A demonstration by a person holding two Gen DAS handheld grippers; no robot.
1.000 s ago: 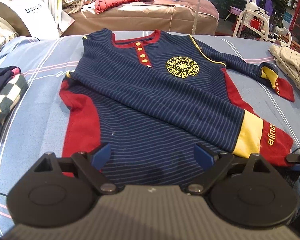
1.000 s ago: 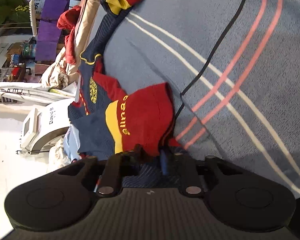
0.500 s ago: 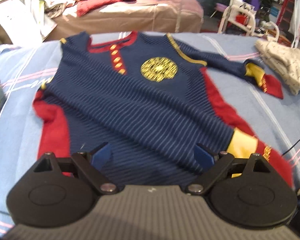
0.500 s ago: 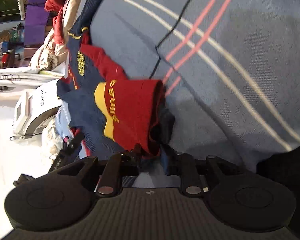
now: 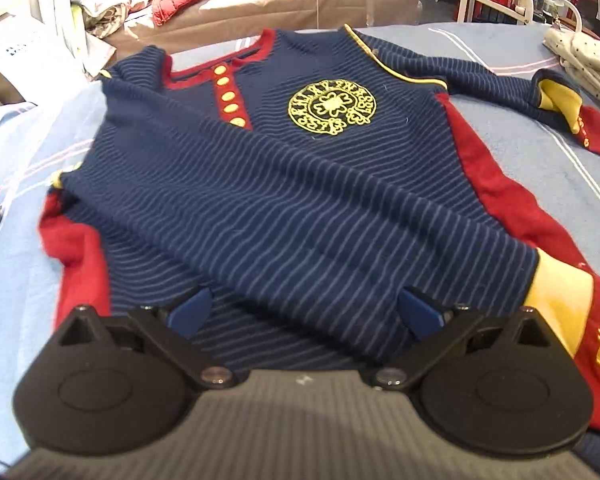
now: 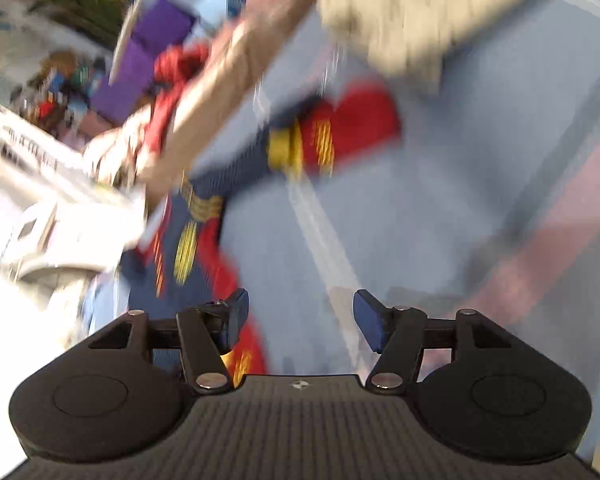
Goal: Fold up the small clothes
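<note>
Both tools gape: left tool [image 5: 305, 309] over the striped shirt [image 5: 300, 184], right tool [image 6: 300, 316] beside it.

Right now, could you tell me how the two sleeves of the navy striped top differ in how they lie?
The near sleeve is folded diagonally across the navy striped top's chest; the far sleeve stretches sideways onto the blue bedsheet. The near sleeve's cuff lies beside the open left tool; the far one's lies away. Both end in yellow-and-red cuffs.

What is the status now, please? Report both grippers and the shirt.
Left gripper open, over shirt hem. Right gripper open, empty, view blurred. Shirt flat on bedsheet, one sleeve folded across. Nothing blocking.
</note>
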